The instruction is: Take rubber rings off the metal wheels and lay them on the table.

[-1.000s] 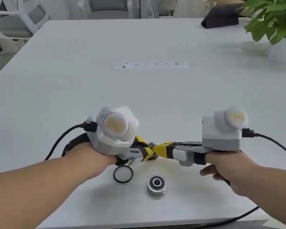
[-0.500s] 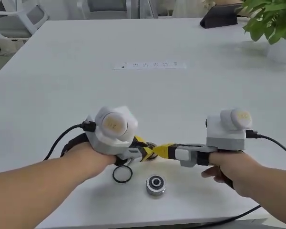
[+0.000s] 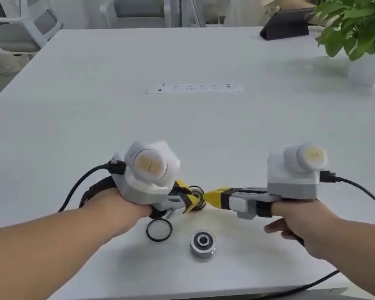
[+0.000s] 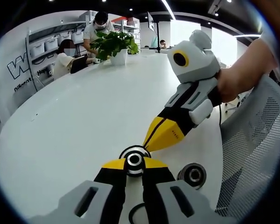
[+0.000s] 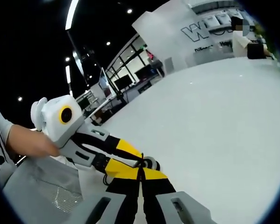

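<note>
Rubber ring, black and already loose, lies flat on the white worktop in the head view, near my left hand, and a bare metal wheel rests just beside it on the right. Above them the left tongs and the right tongs meet tip to tip at a held wheel. In the left gripper view my left tongs are closed on this held wheel and grip it by its two sides. The yellow tip of the right tongs touches its rim from above. In the right gripper view the right tongs show only a thin line between their jaws. I cannot tell if they pinch anything of the held wheel.
</note>
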`<state>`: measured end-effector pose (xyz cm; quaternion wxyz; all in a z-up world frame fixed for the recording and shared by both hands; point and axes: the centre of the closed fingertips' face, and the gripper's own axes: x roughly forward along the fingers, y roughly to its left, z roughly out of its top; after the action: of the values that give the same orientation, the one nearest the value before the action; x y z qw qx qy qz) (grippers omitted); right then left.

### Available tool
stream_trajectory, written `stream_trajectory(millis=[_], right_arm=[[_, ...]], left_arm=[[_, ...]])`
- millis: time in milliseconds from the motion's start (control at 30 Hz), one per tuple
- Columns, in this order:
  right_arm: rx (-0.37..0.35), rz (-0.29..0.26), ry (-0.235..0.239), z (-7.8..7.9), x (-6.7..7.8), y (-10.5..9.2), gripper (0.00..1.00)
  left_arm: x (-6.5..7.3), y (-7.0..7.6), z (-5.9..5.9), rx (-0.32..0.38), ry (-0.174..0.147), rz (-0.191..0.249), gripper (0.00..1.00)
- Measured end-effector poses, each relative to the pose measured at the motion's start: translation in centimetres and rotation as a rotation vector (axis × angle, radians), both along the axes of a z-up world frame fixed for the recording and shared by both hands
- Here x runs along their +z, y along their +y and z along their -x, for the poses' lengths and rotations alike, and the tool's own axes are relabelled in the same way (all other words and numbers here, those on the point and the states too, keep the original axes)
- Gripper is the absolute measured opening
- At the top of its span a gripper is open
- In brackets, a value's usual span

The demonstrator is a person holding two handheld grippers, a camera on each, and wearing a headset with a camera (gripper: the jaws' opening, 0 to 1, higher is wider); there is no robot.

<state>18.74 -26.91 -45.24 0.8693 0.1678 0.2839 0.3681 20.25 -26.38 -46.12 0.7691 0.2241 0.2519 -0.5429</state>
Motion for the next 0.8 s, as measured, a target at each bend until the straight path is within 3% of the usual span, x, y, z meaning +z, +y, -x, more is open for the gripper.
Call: stream_trajectory(millis=[333, 567, 800], right_arm=[[0.018, 0.015, -0.011, -0.1, 0.1, 0.1, 0.0], [0.02, 0.006, -0.015, -0.3, 0.4, 0.1, 0.0], [0.024, 0.003, -0.023, -0.4, 0.8, 0.2, 0.0]], left_arm=[[0.1, 0.1, 0.2, -0.006, 0.003, -0.01, 0.08], [0.2, 0.3, 0.9, -0.036, 0.005, -0.02, 0.13], [1.2, 0.6, 1.2, -0.035, 0.005, 0.006, 0.17]])
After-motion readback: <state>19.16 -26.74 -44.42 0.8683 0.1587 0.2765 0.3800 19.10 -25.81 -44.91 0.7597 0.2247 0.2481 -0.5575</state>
